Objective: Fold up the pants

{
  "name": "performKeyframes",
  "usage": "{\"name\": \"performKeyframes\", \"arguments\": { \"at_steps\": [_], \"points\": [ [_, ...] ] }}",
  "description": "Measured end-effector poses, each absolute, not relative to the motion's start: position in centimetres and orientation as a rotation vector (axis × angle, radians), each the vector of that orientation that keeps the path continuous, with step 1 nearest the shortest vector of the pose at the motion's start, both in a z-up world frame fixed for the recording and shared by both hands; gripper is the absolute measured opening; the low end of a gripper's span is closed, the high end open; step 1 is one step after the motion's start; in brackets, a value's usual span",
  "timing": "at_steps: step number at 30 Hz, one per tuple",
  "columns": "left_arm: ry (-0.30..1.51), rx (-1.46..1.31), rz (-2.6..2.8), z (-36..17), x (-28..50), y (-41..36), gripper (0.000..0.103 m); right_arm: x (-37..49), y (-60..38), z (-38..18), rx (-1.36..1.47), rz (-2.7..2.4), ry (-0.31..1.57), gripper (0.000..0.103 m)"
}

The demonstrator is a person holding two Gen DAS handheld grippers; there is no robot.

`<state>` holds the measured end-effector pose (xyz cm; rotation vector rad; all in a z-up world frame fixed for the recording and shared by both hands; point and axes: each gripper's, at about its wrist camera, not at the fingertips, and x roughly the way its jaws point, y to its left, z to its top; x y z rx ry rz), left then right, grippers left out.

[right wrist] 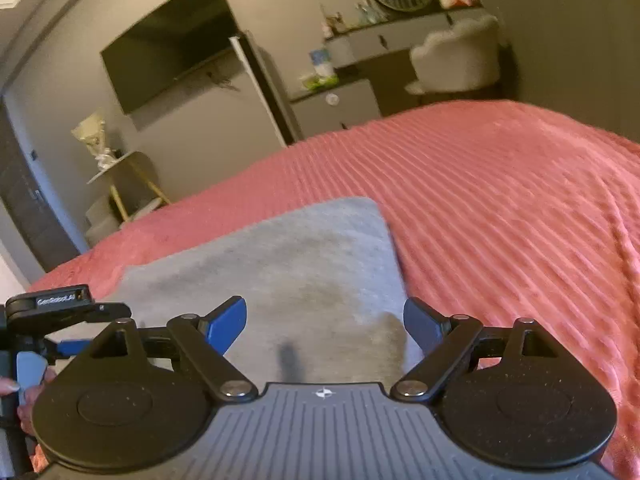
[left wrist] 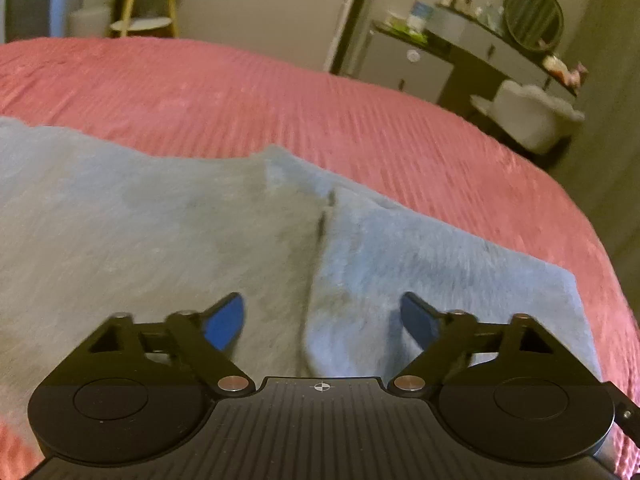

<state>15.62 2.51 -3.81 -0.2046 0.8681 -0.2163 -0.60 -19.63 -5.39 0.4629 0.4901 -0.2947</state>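
We hold the left gripper (left wrist: 322,320) over the grey pants (left wrist: 168,248), its blue pads (left wrist: 226,322) spread apart with nothing caught between them. Directly ahead of the opening a fold line runs through the cloth, where one grey layer overlaps another and leaves a dark slit. The fabric looks soft and fuzzy (the view is somewhat blurred, so we cannot tell its seams).

Our right gripper (right wrist: 324,322) is likewise spread wide, pads clear of the cloth, hovering above a squared-off end of the pants (right wrist: 280,264) whose far corner lies on the bed. At the left edge of this view we see part of the other tool and some fingers (right wrist: 10,386) wrapped around its handle.

The pants lie flat on a pink ribbed bedspread (left wrist: 360,120), near its closer side, with bare spread stretching beyond them to the far edge.

Past the bed stands a dark dresser (left wrist: 480,52) with small items and a round mirror (left wrist: 534,16) on top, and a pale fluffy chair (left wrist: 532,116) pulled up to it. A black television (right wrist: 168,44) hangs on the wall, and a small round side table (right wrist: 120,168) with yellow legs sits near the corner.
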Motion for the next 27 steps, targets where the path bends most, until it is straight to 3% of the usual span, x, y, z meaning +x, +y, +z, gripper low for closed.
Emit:
{"name": "performKeyframes", "arguments": {
  "at_steps": [1, 8, 10, 14, 17, 22, 27],
  "points": [
    [0.882, -0.212, -0.222, -4.2, 16.1, 2.3, 0.076, -0.8, -20.1, -5.6, 0.486, -0.298, 0.495, 0.086],
    [0.900, -0.337, -0.326, -5.1, 18.3, 3.3, 0.075, -0.6, -22.4, -7.4, 0.661, -0.319, 0.522, 0.086],
    [0.897, -0.394, -0.357, -5.3, 19.0, 3.8, 0.061, -0.5, -22.7, -7.9, 0.711, -0.313, 0.529, 0.086],
    [0.874, -0.385, -0.392, -5.6, 19.3, 3.8, 0.059, -0.7, -23.0, -8.4, 0.753, -0.299, 0.512, 0.086],
    [0.855, -0.366, -0.419, -5.6, 19.7, 3.4, 0.050, -0.6, -22.7, -8.5, 0.740, -0.296, 0.512, 0.086],
    [0.830, -0.331, -0.396, -5.0, 19.4, 3.0, 0.025, -0.4, -22.2, -8.5, 0.714, -0.291, 0.515, 0.086],
    [0.663, -0.135, -0.361, -2.0, 17.1, -0.2, 0.021, -0.6, -22.3, -8.3, 0.734, -0.292, 0.490, 0.086]
  ]
}}
